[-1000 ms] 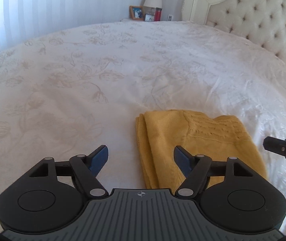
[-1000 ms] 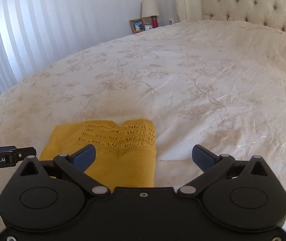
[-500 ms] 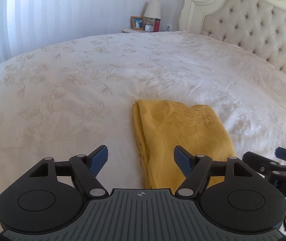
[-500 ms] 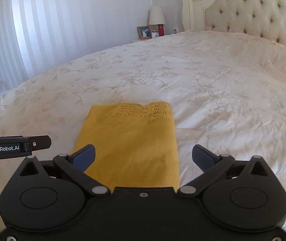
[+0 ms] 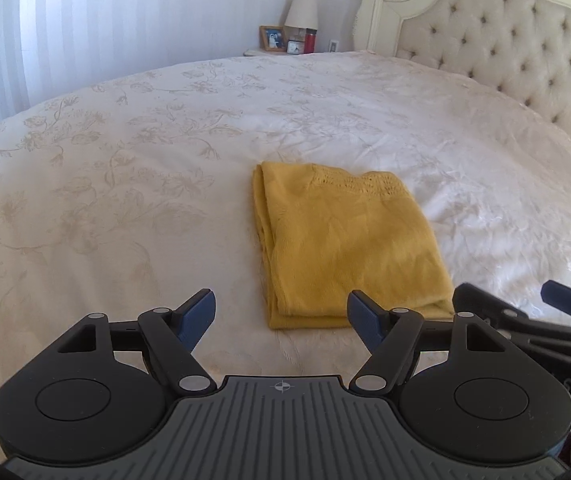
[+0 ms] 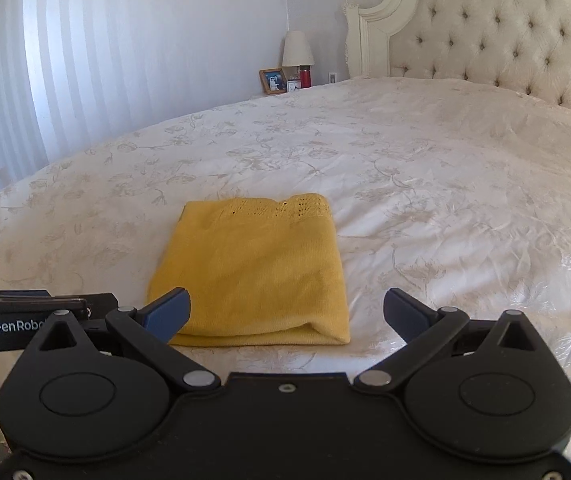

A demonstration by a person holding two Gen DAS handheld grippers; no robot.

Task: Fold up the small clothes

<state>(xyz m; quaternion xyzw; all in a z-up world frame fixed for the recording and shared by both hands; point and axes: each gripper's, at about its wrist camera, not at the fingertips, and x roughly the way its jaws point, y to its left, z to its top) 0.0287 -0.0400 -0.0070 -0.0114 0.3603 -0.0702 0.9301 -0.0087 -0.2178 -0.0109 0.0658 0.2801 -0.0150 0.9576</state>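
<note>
**Yellow knit folded flat, both tools clear of it**

Mustard-yellow knit garment [image 6: 253, 276], folded into a neat rectangle, lying on the cream floral bedspread [image 6: 425, 184] toward the near edge of the bed, well short of the tufted headboard [image 6: 505, 40] at the far right corner. Lace-pattern band along the far edge; doubled fold along the near edge; stacked layers visible down the left side in the left wrist view.

Left tool [image 5: 281, 316] spread wide, nothing between the blue pads, hanging just short of the garment's near-left corner. Right tool [image 6: 287, 314] likewise spread and empty, sitting just before the near fold, left pad overlapping the garment's near-left corner in the picture only; no contact evident. Each tool seen at the margin of the other's view, side by side.

Judged step: folding of this piece apparently complete, or one fold from it; hands off the cloth. Next move, probably: either a final halving, calling for both tools to pinch the two near corners through all layers and carry them to the lace edge, or setting the piece aside. Risk with a halving: catching only the top layer and undoing the stack. No other clothes in view.
</note>
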